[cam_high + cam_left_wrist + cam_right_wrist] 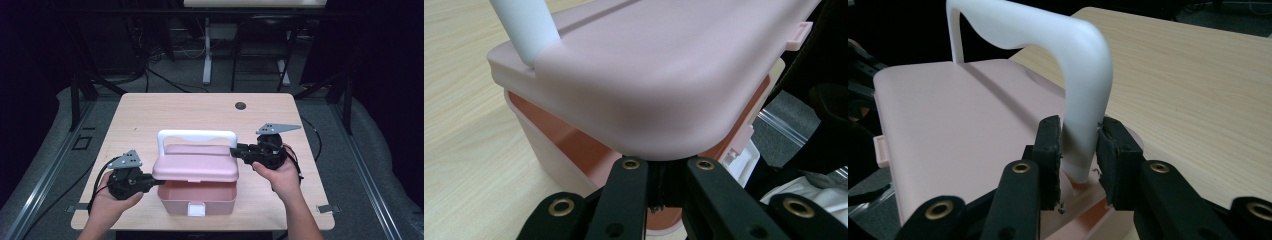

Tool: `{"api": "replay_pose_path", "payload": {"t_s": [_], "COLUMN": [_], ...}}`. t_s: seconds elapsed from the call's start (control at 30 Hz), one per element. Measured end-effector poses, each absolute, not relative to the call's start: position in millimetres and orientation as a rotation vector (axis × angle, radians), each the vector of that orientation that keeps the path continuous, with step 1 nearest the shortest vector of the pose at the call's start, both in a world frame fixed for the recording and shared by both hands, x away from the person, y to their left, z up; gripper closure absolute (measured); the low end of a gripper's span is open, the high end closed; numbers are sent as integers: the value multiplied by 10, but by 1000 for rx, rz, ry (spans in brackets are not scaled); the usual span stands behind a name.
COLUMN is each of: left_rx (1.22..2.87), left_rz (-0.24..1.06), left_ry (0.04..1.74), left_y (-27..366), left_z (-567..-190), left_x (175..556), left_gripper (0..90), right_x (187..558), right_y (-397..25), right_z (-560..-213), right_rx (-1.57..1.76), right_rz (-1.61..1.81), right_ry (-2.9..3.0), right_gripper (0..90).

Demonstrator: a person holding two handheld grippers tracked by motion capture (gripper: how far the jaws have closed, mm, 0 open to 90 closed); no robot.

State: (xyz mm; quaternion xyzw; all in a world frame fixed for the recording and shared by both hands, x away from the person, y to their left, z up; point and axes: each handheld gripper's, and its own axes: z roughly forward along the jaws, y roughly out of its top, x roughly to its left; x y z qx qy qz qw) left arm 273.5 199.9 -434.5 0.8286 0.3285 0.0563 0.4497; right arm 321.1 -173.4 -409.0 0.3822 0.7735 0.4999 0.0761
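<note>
Pink plastic, with a white carrying handle (197, 136): a small lidded box (198, 195) stands near the front edge of the wooden table (150, 107), about midway along it, with its lid (196, 167) raised off the base at the front.

The right gripper (239, 151) pinches the handle's right upright just above its foot, and the left gripper (159, 182) has its jaws drawn nearly together at the lid's left end; whether they grip the rim there I cannot tell.

The step in hand looks like swinging the lid on its hinge. To do it well, I judge both hands should follow the one arc about the rear hinge, the right steadying rather than pulling, so the light base does not skid or tip toward the front edge.

The left gripper view looks under the lid and shows the darker pink inside of the base and the white latch (744, 162) at its front. The right gripper view shows the pads (1049, 150) set either side of the upright. The high view shows the whole box and its place on the table.
</note>
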Motion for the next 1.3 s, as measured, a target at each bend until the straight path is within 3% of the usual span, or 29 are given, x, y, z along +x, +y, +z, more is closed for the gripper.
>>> {"api": "replay_pose_path", "payload": {"t_s": [0.7, 1.0, 1.3], "left_rx": [2017, 2004, 1990], "left_rz": [165, 189, 206], "left_ry": [782, 772, 770], "left_y": [2006, 2005, 1995], "left_z": [-4232, -4148, -4076], "left_x": [2815, 2880, 2946], "left_gripper": [898, 897, 897], "right_x": [3041, 2982, 2892], "right_y": [-1835, -1896, -1861], "right_z": [-4044, -4115, -4173], "right_rx": [1142, 1182, 1188], "right_rz": [1453, 1383, 1327], "right_ry": [2258, 2248, 2266], "right_gripper": [778, 895, 899]}}
